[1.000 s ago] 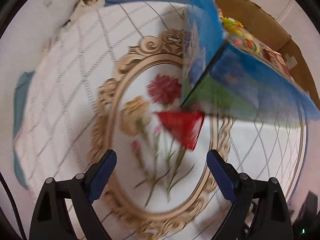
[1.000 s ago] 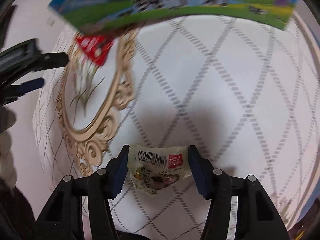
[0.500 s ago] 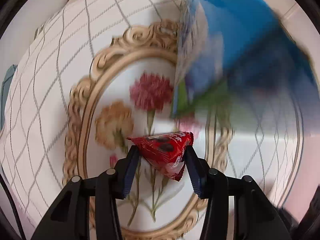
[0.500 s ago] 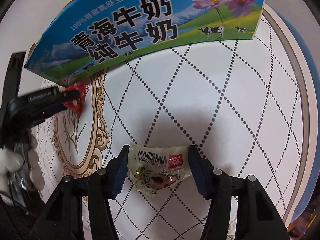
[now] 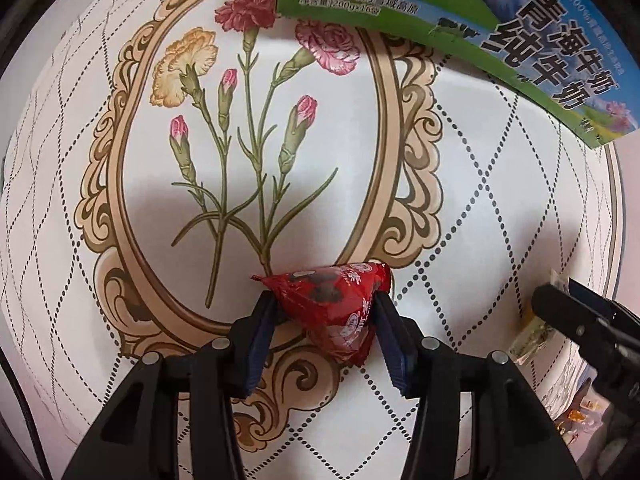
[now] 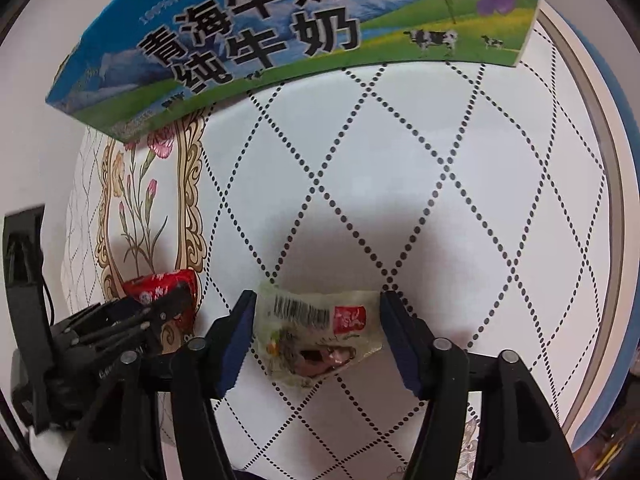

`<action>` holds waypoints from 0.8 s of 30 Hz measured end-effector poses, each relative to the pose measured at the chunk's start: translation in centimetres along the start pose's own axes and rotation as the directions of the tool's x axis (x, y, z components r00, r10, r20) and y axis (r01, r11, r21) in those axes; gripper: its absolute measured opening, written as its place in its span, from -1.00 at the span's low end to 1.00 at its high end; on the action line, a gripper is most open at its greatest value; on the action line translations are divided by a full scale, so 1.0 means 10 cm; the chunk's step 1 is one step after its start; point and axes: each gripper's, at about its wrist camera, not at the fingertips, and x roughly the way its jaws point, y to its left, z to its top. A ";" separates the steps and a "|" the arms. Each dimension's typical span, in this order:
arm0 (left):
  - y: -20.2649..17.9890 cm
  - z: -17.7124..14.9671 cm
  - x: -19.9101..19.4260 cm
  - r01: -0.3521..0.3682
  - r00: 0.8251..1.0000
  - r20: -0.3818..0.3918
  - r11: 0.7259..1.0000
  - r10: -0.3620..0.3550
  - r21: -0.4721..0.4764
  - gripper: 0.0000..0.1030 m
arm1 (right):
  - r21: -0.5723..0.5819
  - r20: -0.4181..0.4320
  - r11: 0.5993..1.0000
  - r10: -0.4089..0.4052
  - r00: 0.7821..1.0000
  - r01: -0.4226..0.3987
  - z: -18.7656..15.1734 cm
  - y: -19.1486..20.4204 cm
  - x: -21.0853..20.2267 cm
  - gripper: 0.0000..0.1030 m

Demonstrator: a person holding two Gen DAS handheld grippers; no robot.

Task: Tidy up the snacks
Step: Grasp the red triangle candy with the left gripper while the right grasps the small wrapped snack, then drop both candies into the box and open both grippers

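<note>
The left tool (image 5: 324, 312) is clenched on a red snack pack (image 5: 334, 306). Both pads press its sides, and the pack sits right at the tips. The tool points straight down at the bench (image 5: 500, 208), which has a white cloth with dotted diamonds and a flower picture in a gold frame (image 5: 248, 152).

The right tool (image 6: 318, 330) is just beside the left one. A clear snack pack (image 6: 316, 334) with a barcode lies flat on the cloth between its pads, long side running from pad to pad. The jaws have just been opening. The left pad looks to touch the pack's edge, but the right pad stands a little apart, so the pack looks let go.

Farther off stands the blue and green milk box (image 6: 304, 28), up past both tools. I think the snacks belong in or by that box. The left hand's red pack is the one held now, so it likely moves toward the box next.
</note>
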 end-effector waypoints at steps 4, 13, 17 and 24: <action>0.11 -0.08 0.04 -0.017 1.000 0.004 1.000 0.017 0.006 -0.07 | -0.042 0.002 0.999 -0.030 1.000 0.030 -0.07 0.11 0.04 0.34; -0.11 -0.06 -0.08 -0.035 0.999 0.023 0.999 0.034 0.018 -0.12 | -0.163 0.057 0.984 -0.065 0.996 0.074 -0.30 0.37 0.08 -0.21; -0.23 -0.07 -0.27 -0.013 0.999 0.040 1.000 0.012 0.024 -0.12 | -0.167 0.099 0.985 -0.036 0.994 0.053 -0.31 0.30 -0.09 -0.22; -0.61 0.09 -0.97 0.076 0.988 0.126 0.994 -0.085 0.073 -0.12 | -0.140 0.198 0.990 0.030 0.980 -0.002 -0.12 0.09 -0.63 -0.22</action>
